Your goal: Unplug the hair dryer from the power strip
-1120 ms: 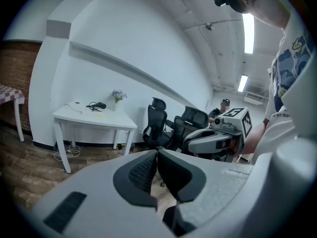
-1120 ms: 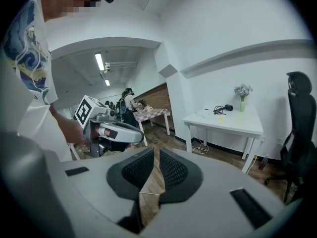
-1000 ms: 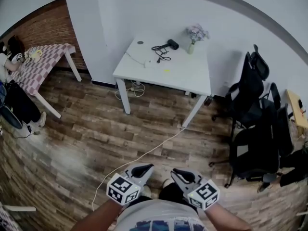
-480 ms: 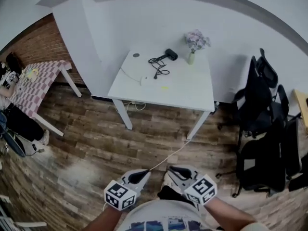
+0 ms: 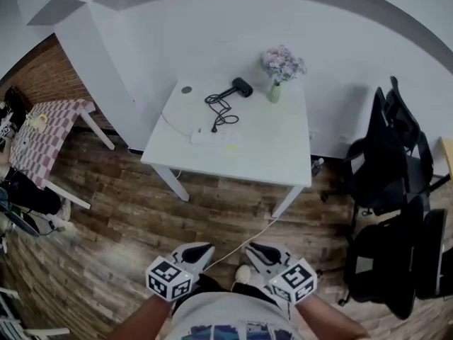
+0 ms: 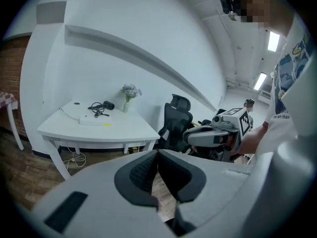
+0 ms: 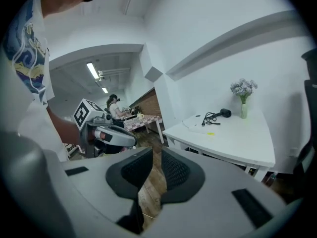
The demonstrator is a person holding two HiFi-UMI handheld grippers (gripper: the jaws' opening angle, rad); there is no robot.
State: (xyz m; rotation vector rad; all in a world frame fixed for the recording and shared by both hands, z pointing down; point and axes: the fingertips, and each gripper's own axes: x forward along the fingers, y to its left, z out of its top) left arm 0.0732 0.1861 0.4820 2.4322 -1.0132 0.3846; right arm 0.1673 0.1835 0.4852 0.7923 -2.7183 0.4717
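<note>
A black hair dryer (image 5: 242,86) lies at the back of a white table (image 5: 269,154). Its black cord (image 5: 221,109) coils forward to a white power strip (image 5: 211,137). Both grippers hang low over the wooden floor, well short of the table. My left gripper (image 5: 201,249) (image 6: 157,155) has its pads together and holds nothing. The jaws of my right gripper (image 5: 260,249) (image 7: 156,153) are opening, with a narrow gap and only floor showing between them. The right gripper view also shows the dryer (image 7: 225,113) and the strip (image 7: 203,126) far ahead.
A vase of flowers (image 5: 276,83) stands beside the dryer. Black office chairs (image 5: 386,161) crowd the right side. A white cable (image 5: 244,243) runs across the floor from under the table toward my feet. At far left is a checked table (image 5: 42,129).
The white table has come nearer and more central in the head view, and the checked table has slid off to the left. Both grippers stay low, side by side, carried forward.
</note>
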